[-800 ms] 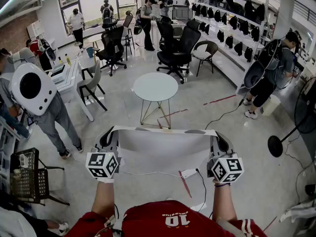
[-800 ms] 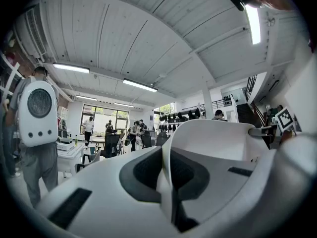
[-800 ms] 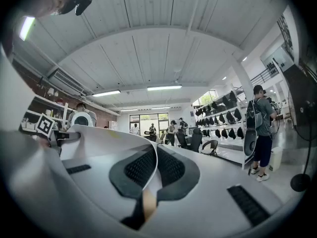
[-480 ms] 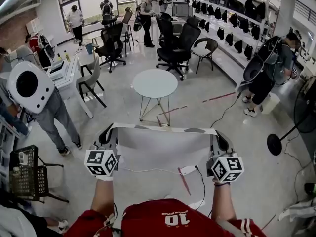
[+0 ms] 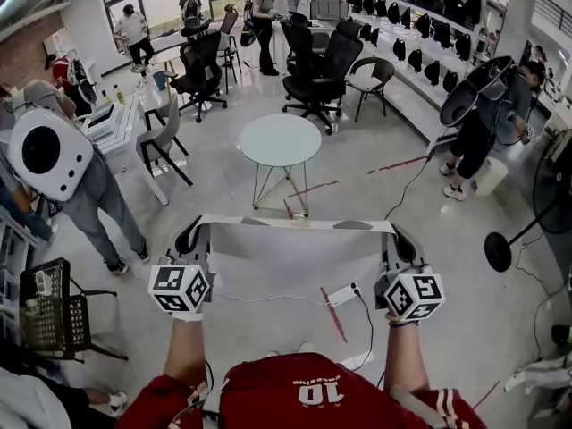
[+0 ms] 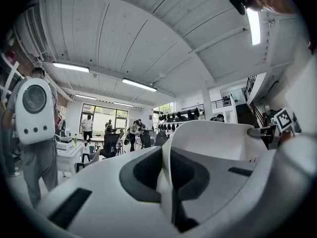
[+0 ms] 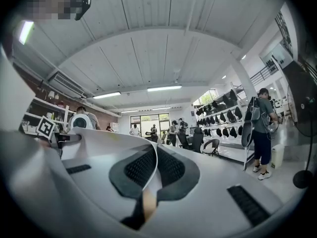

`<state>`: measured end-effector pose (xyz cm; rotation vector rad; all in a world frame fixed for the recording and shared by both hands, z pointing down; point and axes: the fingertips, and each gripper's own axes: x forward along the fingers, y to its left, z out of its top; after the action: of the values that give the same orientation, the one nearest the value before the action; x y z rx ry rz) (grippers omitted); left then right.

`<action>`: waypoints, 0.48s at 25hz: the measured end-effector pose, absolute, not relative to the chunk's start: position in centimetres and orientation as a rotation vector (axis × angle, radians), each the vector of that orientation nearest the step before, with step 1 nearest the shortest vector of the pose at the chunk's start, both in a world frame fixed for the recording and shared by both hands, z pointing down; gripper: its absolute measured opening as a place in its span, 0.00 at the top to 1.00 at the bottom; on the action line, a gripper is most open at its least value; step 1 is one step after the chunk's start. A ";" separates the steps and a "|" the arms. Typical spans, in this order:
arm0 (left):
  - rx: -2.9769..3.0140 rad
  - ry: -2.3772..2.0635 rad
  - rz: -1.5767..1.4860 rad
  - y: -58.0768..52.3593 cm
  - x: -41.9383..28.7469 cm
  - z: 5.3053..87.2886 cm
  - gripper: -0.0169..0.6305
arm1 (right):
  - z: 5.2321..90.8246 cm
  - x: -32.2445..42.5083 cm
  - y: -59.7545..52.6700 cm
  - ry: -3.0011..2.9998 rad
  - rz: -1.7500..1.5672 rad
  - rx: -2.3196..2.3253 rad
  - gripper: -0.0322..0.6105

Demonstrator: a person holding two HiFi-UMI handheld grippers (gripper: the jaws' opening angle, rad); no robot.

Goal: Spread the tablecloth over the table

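A white tablecloth [image 5: 295, 262] hangs stretched flat between my two grippers, its top edge taut and level in the head view. My left gripper [image 5: 191, 239] is shut on the cloth's upper left corner and my right gripper [image 5: 403, 241] on its upper right corner. A small round white table [image 5: 281, 139] on thin legs stands on the floor beyond the cloth, apart from it. In the left gripper view the cloth [image 6: 213, 138] runs off to the right from the shut left gripper [image 6: 167, 182]. In the right gripper view the cloth [image 7: 99, 145] runs off to the left from the right gripper [image 7: 150, 175].
Black office chairs [image 5: 318, 65] stand behind the table. A person with a white backpack [image 5: 49, 155] is at the left by a desk [image 5: 125, 132]. Another person [image 5: 478, 128] stands at the right near a floor fan [image 5: 545, 199]. A cable and power strip [image 5: 344, 295] lie on the floor.
Both grippers keep hold of the stretched cloth and have drawn very slightly wider apart. The head view has shifted a little, so the table sits higher in frame.
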<state>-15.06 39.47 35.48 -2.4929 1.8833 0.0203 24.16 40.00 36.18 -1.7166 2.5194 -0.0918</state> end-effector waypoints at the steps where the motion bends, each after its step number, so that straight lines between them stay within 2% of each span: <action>1: -2.493 1.882 0.022 39.4 -15.1 35.4 0.96 | 36.2 24.1 39.9 2.520 -0.095 -1.716 0.93; 12: -2.484 1.877 0.002 38.8 -13.4 35.0 0.96 | 36.3 25.7 39.0 2.527 -0.090 -1.716 0.93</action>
<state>-13.39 38.77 35.03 -2.4837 1.8769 0.0018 25.72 39.03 36.32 -1.7160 2.5267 -0.0903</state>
